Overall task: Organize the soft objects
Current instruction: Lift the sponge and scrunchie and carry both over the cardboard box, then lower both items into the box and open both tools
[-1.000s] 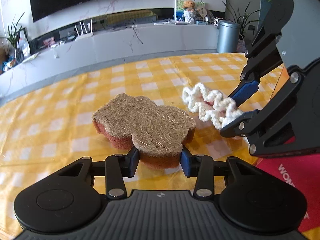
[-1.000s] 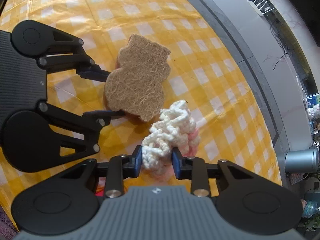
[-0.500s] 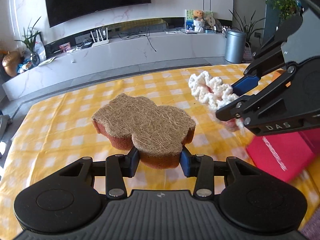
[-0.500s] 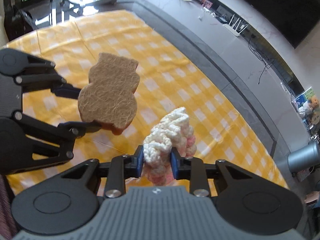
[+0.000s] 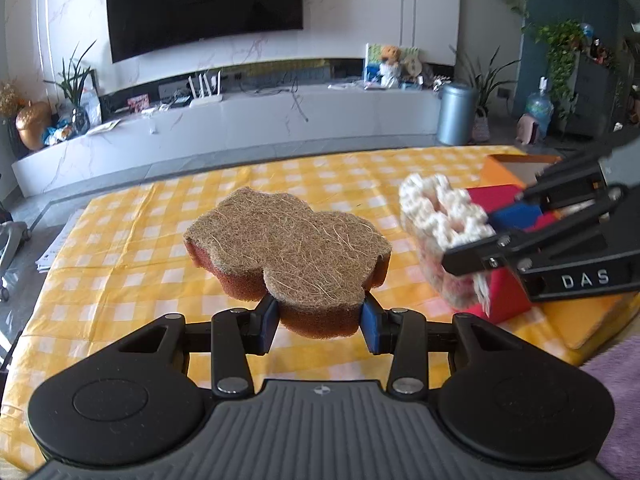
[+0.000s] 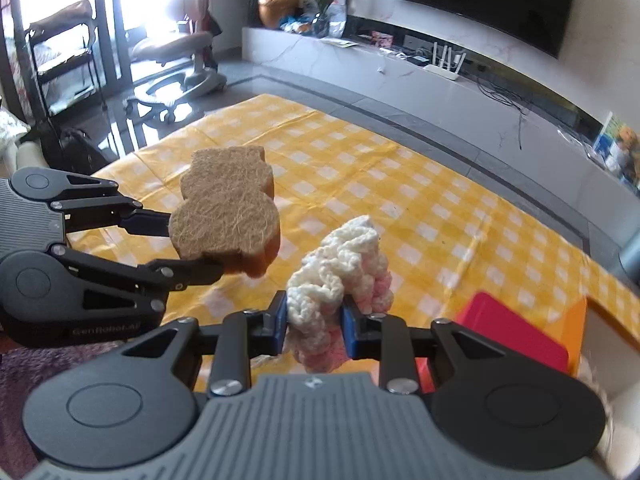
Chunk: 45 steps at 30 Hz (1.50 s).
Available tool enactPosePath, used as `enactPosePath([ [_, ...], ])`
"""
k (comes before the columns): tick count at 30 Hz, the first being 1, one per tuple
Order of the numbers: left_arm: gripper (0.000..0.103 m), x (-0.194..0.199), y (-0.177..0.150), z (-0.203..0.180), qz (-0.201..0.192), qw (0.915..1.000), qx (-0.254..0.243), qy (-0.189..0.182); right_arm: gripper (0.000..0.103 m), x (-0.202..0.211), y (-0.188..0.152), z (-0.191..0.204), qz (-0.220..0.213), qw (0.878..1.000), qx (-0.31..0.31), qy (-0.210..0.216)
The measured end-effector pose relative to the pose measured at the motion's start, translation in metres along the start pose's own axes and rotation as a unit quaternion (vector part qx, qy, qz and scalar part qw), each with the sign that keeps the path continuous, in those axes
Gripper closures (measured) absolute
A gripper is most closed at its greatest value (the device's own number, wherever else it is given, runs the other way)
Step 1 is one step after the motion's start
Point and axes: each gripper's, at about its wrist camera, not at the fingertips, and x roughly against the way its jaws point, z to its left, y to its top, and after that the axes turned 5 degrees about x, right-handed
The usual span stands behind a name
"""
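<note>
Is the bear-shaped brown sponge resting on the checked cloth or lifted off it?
Lifted. The bear-shaped brown fibre-topped sponge hangs clear above the yellow checked tablecloth, pinched at one end by the left claw.

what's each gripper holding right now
left gripper: shut on the brown fibre-topped orange sponge
right gripper: shut on the white and pink crocheted scrubber

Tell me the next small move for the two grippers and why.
Probably carry both toward the orange box and lower in. The left gripper is clamped on the sponge and the right gripper on the crocheted scrunchie, both clear of the yellow checked cloth; the box sits open just beyond the scrunchie.
</note>
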Motion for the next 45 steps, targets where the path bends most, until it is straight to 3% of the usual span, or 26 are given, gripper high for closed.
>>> enactPosePath([
  [13, 0.055, 0.039, 0.008, -0.07, -0.041, 0.9953, -0.068, -0.056, 0.077, 0.106, -0.071, -0.027, -0.04, 0.995, -0.062, -0.071],
  [19, 0.055, 0.037, 0.021, -0.118, -0.056, 0.9875, -0.12, -0.085, 0.077, 0.151, -0.094, -0.059, -0.054, 0.988, -0.079, -0.122],
  [23, 0.055, 0.024, 0.031, -0.152, -0.047, 0.9819, -0.147, -0.11, 0.077, 0.167, -0.111, -0.084, -0.05, 0.982, -0.096, -0.153],
  [33, 0.055, -0.03, 0.039, -0.233, -0.01, 0.9584, -0.241, -0.152, 0.077, 0.173, -0.148, -0.138, -0.023, 0.975, -0.126, -0.182],
  [38, 0.055, -0.072, 0.04, -0.268, 0.028, 0.946, -0.283, -0.155, 0.077, 0.155, -0.155, -0.158, -0.003, 0.977, -0.109, -0.181],
  [45, 0.055, -0.126, 0.037, -0.301, 0.087, 0.9213, -0.35, -0.145, 0.077, 0.128, -0.157, -0.196, 0.004, 0.98, -0.091, -0.179],
])
